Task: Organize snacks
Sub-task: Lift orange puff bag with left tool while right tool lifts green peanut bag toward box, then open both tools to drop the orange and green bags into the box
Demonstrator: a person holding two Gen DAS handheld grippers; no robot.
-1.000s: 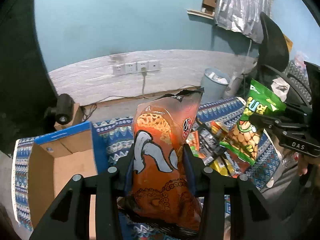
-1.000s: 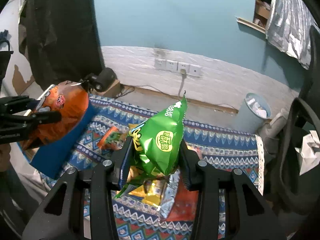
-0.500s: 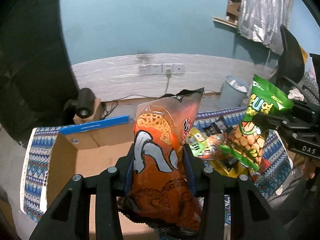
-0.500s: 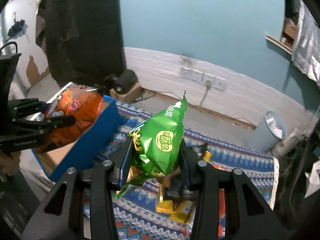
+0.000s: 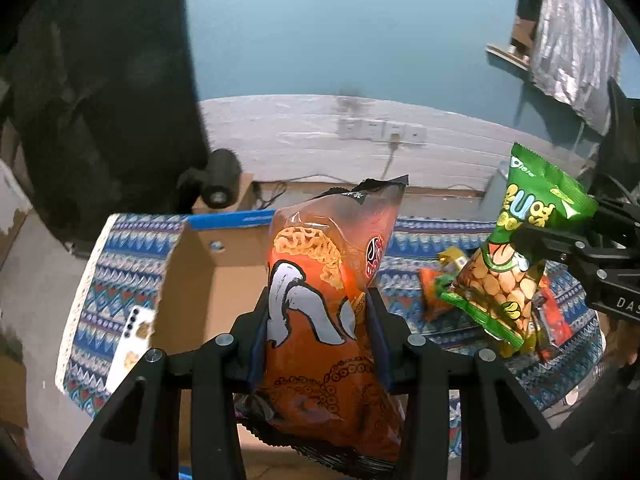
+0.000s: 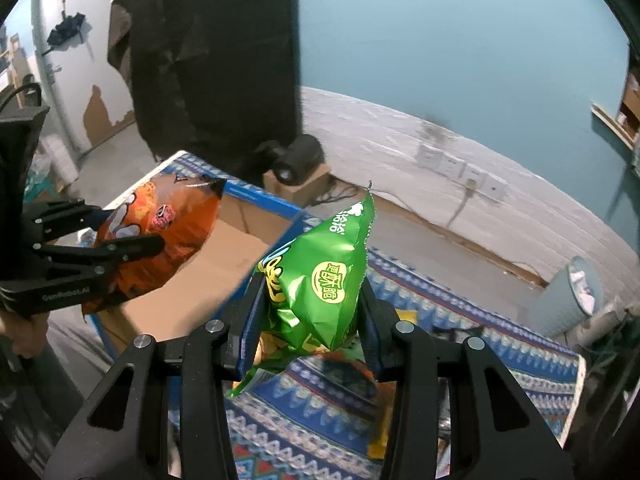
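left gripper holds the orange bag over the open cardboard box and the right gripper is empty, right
Not quite. The right gripper is not empty: it is shut on a green snack bag, as the right wrist view shows. The left gripper does hold the orange snack bag over the open cardboard box.

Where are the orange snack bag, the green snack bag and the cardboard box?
orange snack bag (image 5: 320, 320), left wrist view, its printed front.
green snack bag (image 6: 320, 288), right wrist view, its front.
cardboard box (image 6: 200, 280), right wrist view, its bare floor.

right gripper (image 6: 310, 312) clamps green snack bag (image 6: 320, 284) above patterned cloth (image 6: 500, 332).
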